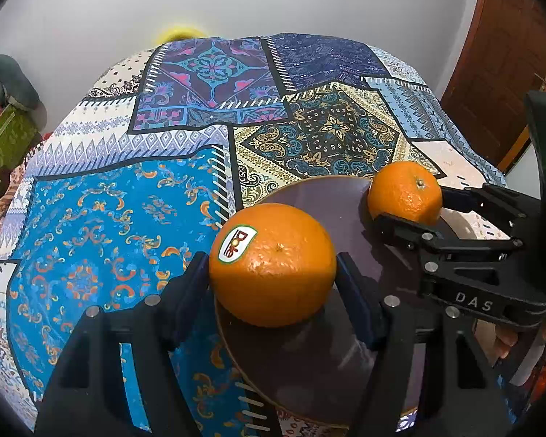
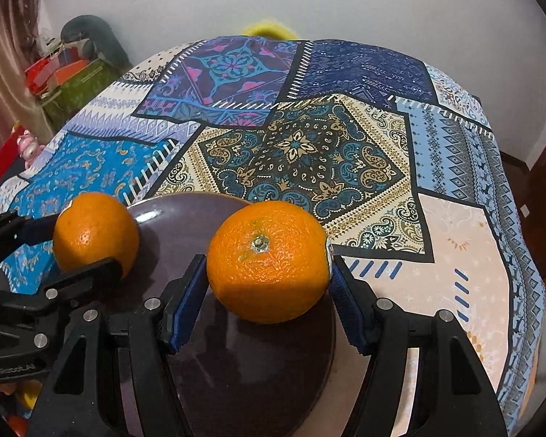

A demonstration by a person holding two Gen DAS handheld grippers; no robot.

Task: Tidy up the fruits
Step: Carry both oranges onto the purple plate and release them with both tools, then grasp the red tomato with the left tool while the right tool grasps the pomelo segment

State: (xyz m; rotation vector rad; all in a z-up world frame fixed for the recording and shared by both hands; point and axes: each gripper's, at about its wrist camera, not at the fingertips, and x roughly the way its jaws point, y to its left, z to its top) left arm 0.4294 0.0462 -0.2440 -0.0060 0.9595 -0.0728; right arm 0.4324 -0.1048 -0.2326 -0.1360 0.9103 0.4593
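Two oranges are held over a dark purple plate [image 1: 324, 360] on the patterned tablecloth. My left gripper [image 1: 273, 273] is shut on an orange with a Dole sticker [image 1: 273, 266], above the plate's left part. My right gripper [image 2: 267, 273] is shut on a second orange [image 2: 267, 260], stem end up, above the plate's right part [image 2: 236, 382]. Each view also shows the other gripper with its orange: the right gripper [image 1: 411, 204] with the stem-up orange [image 1: 404, 191], and the left gripper [image 2: 74, 242] with the stickered orange [image 2: 94, 235].
The patchwork tablecloth [image 1: 127, 200] covers the whole table and drops off at the edges. Boxes and clutter [image 2: 72, 80] stand beyond the far left edge. A wooden door [image 1: 498, 73] is at the right. A yellow object [image 2: 269, 29] peeks over the far edge.
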